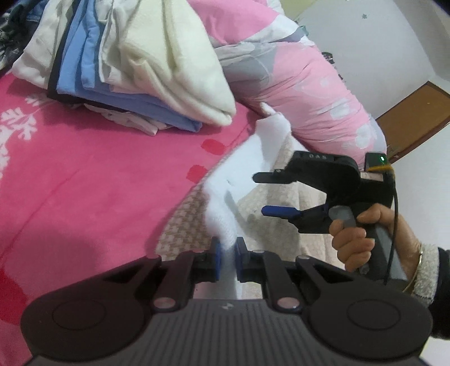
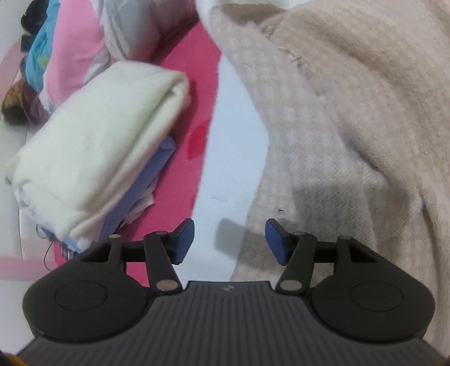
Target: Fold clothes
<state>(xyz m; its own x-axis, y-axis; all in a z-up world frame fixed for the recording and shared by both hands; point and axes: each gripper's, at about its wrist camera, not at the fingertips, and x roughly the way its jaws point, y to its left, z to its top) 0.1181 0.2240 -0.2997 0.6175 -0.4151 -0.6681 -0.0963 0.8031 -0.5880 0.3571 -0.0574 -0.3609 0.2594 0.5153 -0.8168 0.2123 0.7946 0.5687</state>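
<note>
Bed w/ pink sheet point(image 1: 98, 174), white wall point(image 1: 379, 42) behind, brown wood door point(image 1: 413, 118) at right.

The fluffy white cloth edge point(image 1: 225, 222) vanishes between the left gripper's blue pads point(image 1: 216, 261). At ten o'clock, dark patterned fabric point(image 1: 11, 25) runs off frame, unidentifiable.

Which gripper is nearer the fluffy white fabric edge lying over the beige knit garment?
Left. The left gripper is shut on the fluffy white fabric edge. The right gripper hangs open beside it, above the beige knit garment, with nothing between its jaws.
</note>
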